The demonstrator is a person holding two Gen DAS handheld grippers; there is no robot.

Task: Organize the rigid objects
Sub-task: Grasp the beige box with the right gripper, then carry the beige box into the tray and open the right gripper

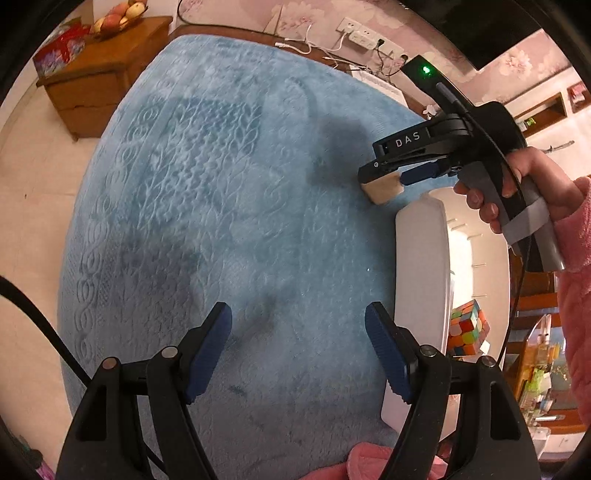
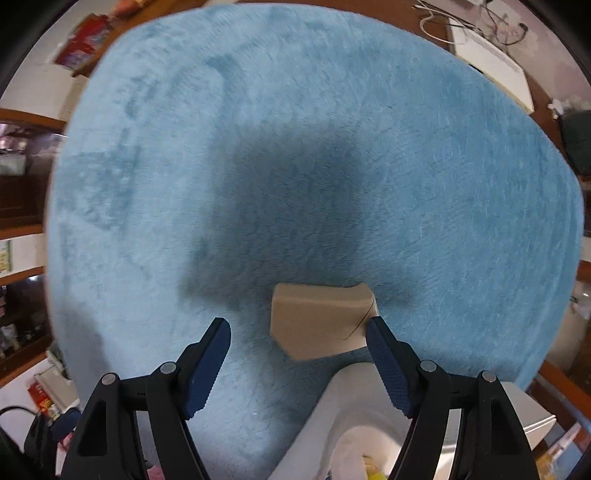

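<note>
Here the pale tan wooden block (image 2: 319, 321), notched along one edge, lies on blue fleece (image 2: 369, 147) beside spread, ungripping right tongs (image 2: 298, 334).

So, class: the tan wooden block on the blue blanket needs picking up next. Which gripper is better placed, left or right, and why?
Right. The right gripper hangs open just over the wooden block, one pad beside its edge. The left gripper faces only bare blue blanket, with the block further off.

I see a wooden side cabinet (image 1: 99, 81) past the far left corner of my blue plush blanket (image 1: 221, 221), bearing a fruit bowl (image 1: 118, 18); white power strips (image 1: 364, 35) line the floral wall.
</note>
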